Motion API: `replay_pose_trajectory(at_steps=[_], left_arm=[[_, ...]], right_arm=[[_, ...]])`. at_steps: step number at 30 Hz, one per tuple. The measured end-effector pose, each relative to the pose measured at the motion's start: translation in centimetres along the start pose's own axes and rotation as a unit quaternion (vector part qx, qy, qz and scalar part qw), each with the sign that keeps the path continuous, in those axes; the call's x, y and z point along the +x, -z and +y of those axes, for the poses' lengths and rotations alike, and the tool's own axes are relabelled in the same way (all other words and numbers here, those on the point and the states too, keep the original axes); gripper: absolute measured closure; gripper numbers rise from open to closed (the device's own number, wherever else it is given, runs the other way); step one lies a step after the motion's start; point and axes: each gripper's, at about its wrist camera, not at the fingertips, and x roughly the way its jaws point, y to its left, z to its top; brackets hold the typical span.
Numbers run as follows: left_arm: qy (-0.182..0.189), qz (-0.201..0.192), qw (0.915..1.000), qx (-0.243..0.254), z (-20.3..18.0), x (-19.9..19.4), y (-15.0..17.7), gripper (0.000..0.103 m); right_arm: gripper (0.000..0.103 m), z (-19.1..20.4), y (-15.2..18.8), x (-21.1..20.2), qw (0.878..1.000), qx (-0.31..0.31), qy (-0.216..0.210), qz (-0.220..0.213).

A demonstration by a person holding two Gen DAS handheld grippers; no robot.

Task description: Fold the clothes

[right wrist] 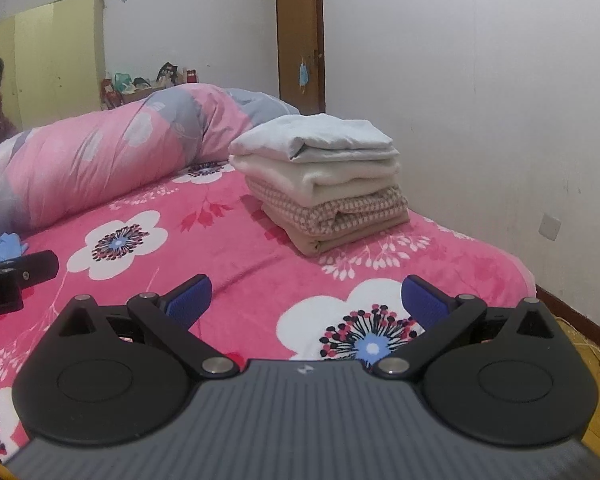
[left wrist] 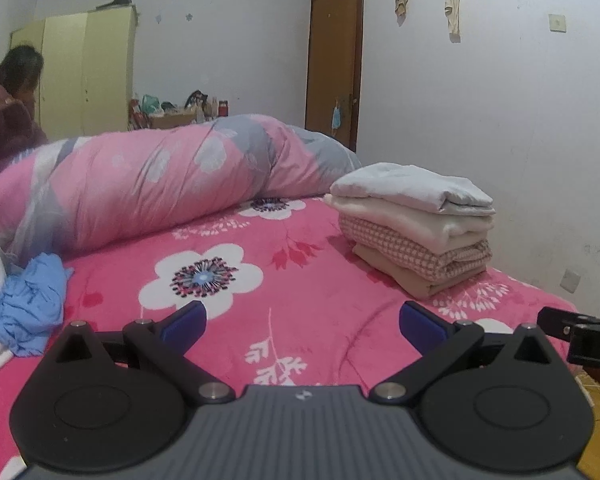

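- Two hand-held grippers hover low over a bed (left wrist: 300, 288), both looking toward its far end.
- Bedspread: fleecy bright pink, printed with large white flowers with dark beaded centres and small white sprigs.
- Across the far side lies a rolled, puffy quilt (left wrist: 148, 184), pink and grey with pale flower shapes, its cloth smooth and wrinkled.
- Far right, near the white wall (left wrist: 520, 140), stands a neat stack of folded clothes (left wrist: 416, 228): pale grey-white on top, cream below, then a pink-and-white check, then tan at the bottom.
- Near left, a crumpled light blue garment (left wrist: 32, 304) lies unfolded beside some white and dark cloth.
- Left gripper (left wrist: 302, 320): blue ribbed pads spread wide, nothing between them, black arms on a grey ridged body.
- Right gripper (right wrist: 306, 300): likewise spread wide and empty; from the left wrist view it shows at the right edge, with the letters "DA" readable.
- Beyond the bed: a brown door (left wrist: 334, 60), a pale yellow wardrobe (left wrist: 84, 76), a cluttered low shelf, a wall hook rack with hanging cloth.
- Far left, a person (left wrist: 8, 108) in a padded maroon jacket.
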Motion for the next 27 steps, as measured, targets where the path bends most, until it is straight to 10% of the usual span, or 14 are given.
replay_pose_trajectory(at_steps=[27], left_arm=[[0.015,0.017,0.9997,-0.011,-0.7,-0.5,0.2,0.0]], right_arm=[[0.001,-0.4,-0.5,-2.0,1.0,-0.005,-0.02,-0.016]])
